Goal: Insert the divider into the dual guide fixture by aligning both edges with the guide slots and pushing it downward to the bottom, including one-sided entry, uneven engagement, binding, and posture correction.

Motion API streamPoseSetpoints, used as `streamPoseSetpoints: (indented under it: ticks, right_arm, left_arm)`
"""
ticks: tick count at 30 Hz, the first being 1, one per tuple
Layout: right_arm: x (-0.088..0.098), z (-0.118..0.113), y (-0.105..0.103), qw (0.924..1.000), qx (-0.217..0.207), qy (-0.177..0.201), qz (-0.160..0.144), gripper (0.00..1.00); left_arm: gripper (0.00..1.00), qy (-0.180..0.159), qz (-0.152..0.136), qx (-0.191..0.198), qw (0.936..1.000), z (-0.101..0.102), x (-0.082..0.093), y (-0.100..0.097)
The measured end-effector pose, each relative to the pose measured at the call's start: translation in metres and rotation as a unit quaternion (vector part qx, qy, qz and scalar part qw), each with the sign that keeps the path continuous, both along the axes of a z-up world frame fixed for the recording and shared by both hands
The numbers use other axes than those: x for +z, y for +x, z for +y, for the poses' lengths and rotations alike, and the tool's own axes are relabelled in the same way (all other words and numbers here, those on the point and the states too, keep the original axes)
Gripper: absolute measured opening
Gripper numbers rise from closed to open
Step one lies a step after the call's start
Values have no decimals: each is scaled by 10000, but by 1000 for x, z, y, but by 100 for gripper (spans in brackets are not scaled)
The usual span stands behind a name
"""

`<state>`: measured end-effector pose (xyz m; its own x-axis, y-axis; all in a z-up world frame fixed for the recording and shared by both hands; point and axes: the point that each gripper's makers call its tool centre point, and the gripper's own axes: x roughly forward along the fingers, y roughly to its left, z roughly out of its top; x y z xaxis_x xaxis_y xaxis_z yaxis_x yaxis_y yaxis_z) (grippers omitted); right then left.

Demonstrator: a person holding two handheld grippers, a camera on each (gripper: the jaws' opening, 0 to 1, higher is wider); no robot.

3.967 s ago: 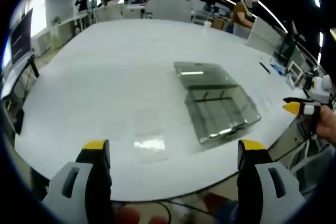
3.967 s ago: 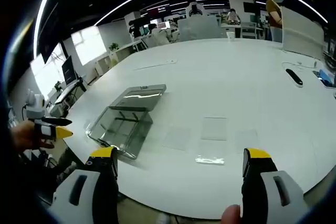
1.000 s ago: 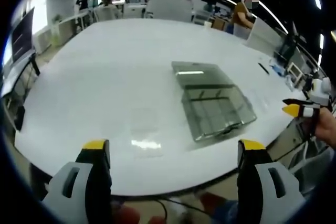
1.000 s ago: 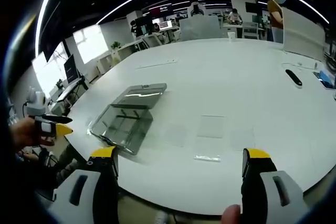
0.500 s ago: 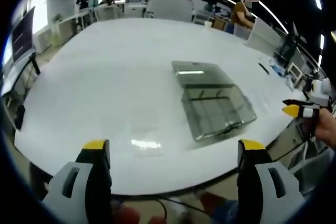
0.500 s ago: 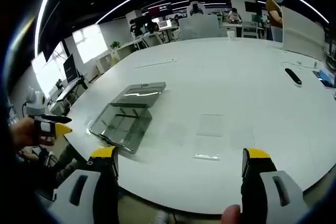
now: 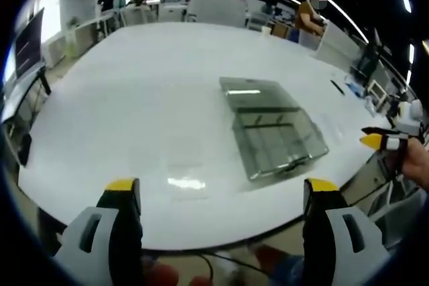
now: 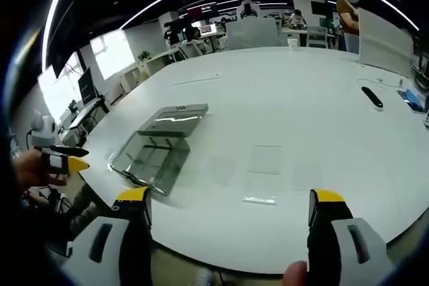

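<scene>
A clear plastic box with inner guide slots, the fixture point(image 7: 275, 135), lies open on the white table point(image 7: 134, 85), its lid point(image 7: 256, 95) folded back. Clear flat divider sheets point(image 7: 186, 165) lie on the table to its left. My left gripper point(image 7: 218, 195) hangs open over the table's near edge, nothing between its jaws. In the right gripper view the fixture point(image 8: 153, 155) sits left of centre and several clear dividers point(image 8: 266, 159) lie on the table ahead. My right gripper point(image 8: 228, 204) is open and empty. The left gripper's yellow tip point(image 8: 70, 163) shows at the left.
The right gripper's yellow tip point(image 7: 375, 140) enters from the right in the left gripper view. A dark remote-like object point(image 8: 371, 97) and small items lie at the table's far right. Desks, monitors and people stand in the office behind.
Almost nothing differs; the right gripper view has pulled back slightly, so the fixture and dividers sit a little higher. Both grippers stay open and empty.
</scene>
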<state>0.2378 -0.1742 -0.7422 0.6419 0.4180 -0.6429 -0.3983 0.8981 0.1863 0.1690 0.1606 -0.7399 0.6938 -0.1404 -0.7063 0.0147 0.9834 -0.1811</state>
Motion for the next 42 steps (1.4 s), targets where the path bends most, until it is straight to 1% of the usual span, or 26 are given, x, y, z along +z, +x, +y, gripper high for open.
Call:
streamPoseSetpoints:
  ticks: [2,4,6,12,21,39,42]
  right_arm:
    - [-2,-2,0,10000,-6,-87,8,96]
    - [-2,-2,1,10000,-56,-58,28,96]
    - [-3,-5,2,9999,-76,-130,37,96]
    - [-2,-5,4,9999,-107,-54,49,95]
    - [-1,-7,4,9999,-99,-102,73,95]
    - [-2,-6,8,9999,25,-28,111,94]
    - [-1,-5,9,9999,76,0,107,94]
  left_arm:
    - [99,6,2,-9,10000,0,0,0]
    - [99,10,4,-2,10000,1,0,0]
    - [99,14,4,-9,10000,1,0,0]
    - [99,-2,19,1,10000,1,-1,1]
    - [99,-9,11,-8,10000,0,0,2]
    - [99,-40,50,27,10000,0,-3,2]
    - [99,-44,19,17,10000,-1,-2,4]
